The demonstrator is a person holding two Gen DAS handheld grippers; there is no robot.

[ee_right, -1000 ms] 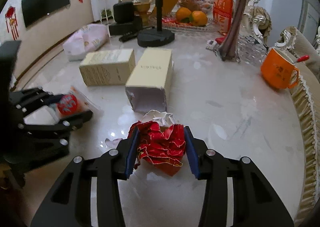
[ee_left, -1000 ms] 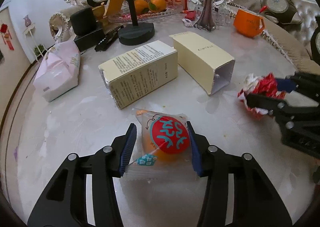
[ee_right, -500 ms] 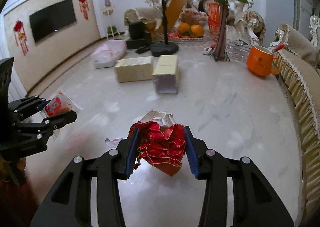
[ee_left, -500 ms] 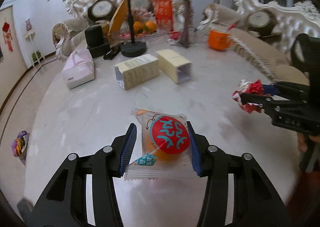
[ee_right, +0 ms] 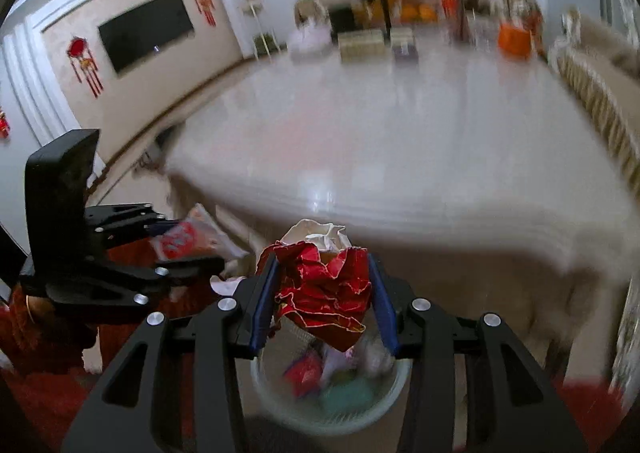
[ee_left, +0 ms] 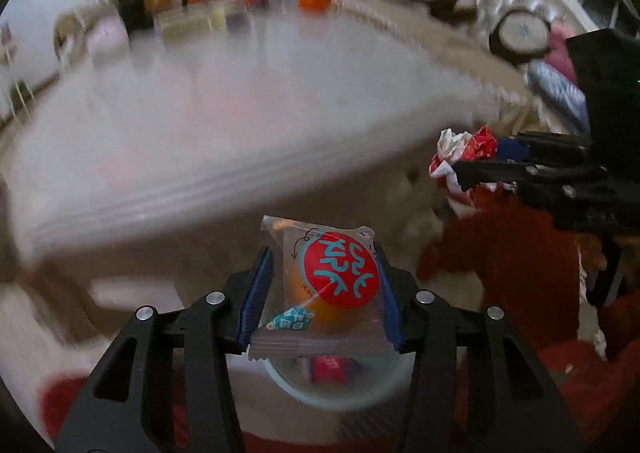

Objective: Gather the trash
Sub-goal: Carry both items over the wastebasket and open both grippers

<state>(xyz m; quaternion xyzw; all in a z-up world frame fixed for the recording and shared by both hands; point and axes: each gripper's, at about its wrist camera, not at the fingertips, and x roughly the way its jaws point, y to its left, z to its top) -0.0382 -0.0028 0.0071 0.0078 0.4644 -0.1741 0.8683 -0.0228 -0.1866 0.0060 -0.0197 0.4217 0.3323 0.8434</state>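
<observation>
desk (ee_right: 400,141) pale, glossy, blurred | left tongs (ee_left: 322,285) pinched snack (ee_left: 332,281) | right tongs (ee_right: 322,295) pinched wrapper (ee_right: 324,289) | bin (ee_right: 280,405) below

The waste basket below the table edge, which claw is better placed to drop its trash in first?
Right, narrowly. The right claw holds the crumpled red paper directly above the waste basket opening. The left claw's snack packet covers only the basket's far rim.

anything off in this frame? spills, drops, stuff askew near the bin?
Nothing stands out. The left gripper is clamped on the snack packet and the right gripper on the crumpled red wrapper, both above the trash basket. Earlier trash sits inside it. Heavy motion blur hides the floor around it.
</observation>
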